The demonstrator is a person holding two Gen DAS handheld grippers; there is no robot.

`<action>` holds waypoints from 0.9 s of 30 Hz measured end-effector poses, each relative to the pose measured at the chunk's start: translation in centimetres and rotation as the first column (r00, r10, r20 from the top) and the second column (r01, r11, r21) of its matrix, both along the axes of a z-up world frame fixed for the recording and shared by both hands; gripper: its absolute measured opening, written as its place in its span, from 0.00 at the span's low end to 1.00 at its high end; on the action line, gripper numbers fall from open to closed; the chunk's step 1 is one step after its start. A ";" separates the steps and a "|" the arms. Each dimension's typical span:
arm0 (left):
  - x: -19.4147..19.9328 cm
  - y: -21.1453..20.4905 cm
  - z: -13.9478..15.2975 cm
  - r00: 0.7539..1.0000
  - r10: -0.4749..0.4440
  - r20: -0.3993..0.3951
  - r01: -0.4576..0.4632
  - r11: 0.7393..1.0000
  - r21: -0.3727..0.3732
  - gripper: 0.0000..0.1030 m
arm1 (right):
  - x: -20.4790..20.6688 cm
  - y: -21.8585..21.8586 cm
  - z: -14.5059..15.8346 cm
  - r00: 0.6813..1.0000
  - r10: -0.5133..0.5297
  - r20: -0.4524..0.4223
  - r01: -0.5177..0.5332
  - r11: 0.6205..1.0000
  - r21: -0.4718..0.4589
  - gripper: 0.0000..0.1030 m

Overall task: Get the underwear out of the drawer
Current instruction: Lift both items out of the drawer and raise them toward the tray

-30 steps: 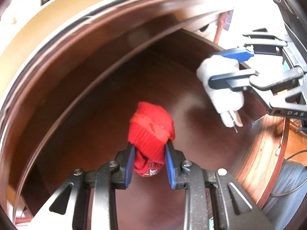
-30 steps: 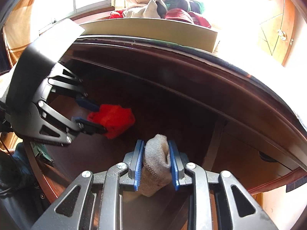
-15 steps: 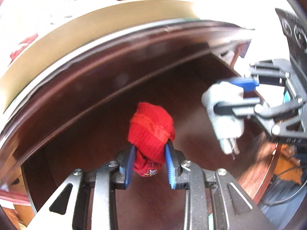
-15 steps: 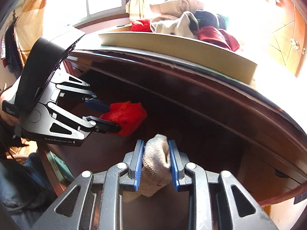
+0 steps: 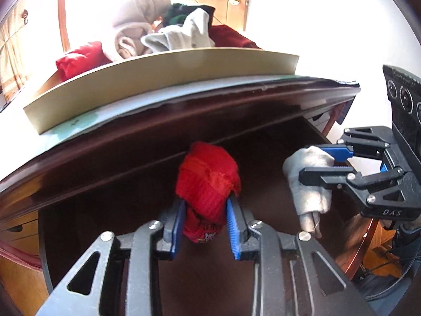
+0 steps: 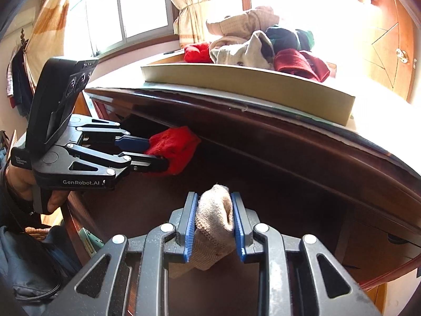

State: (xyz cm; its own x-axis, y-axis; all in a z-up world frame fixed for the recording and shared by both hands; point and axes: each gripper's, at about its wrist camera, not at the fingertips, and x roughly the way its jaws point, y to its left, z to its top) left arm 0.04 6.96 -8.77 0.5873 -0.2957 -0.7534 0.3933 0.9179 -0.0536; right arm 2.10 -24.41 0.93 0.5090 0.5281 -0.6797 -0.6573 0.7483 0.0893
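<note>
My left gripper [image 5: 204, 226] is shut on a rolled red underwear [image 5: 208, 179], held above the dark wooden drawer [image 5: 110, 205]. It also shows in the right wrist view [image 6: 172, 150] with the left gripper [image 6: 155, 154] at the left. My right gripper [image 6: 214, 226] is shut on a rolled beige underwear [image 6: 214, 226]. In the left wrist view the right gripper [image 5: 319, 164] holds that pale roll [image 5: 307, 179] at the right, above the drawer.
A tan cardboard box [image 5: 158, 79] sits on the desk top behind the drawer, holding a pile of clothes [image 5: 168, 31]. The same box [image 6: 250, 87] and pile [image 6: 257, 44] show in the right wrist view. The desk edge [image 6: 289, 137] overhangs the drawer.
Both grippers have risen with their rolls out of the drawer toward the level of the desk top. The box and clothes pile have come into full view.
</note>
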 end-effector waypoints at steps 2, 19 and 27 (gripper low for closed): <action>0.4 -0.6 0.6 1.000 0.009 0.016 -0.009 1.000 0.000 0.26 | -0.2 -0.4 0.3 1.000 -0.004 0.011 0.004 1.000 0.010 0.27; -0.1 -0.9 1.7 0.987 0.060 0.146 -0.059 0.998 -0.011 0.26 | -1.6 -2.3 1.2 0.998 -0.019 0.067 0.013 0.996 0.091 0.27; -0.5 -0.6 2.1 0.977 0.083 0.194 -0.080 0.996 -0.025 0.24 | -2.3 -2.8 1.6 0.994 -0.016 0.110 0.003 0.994 0.111 0.27</action>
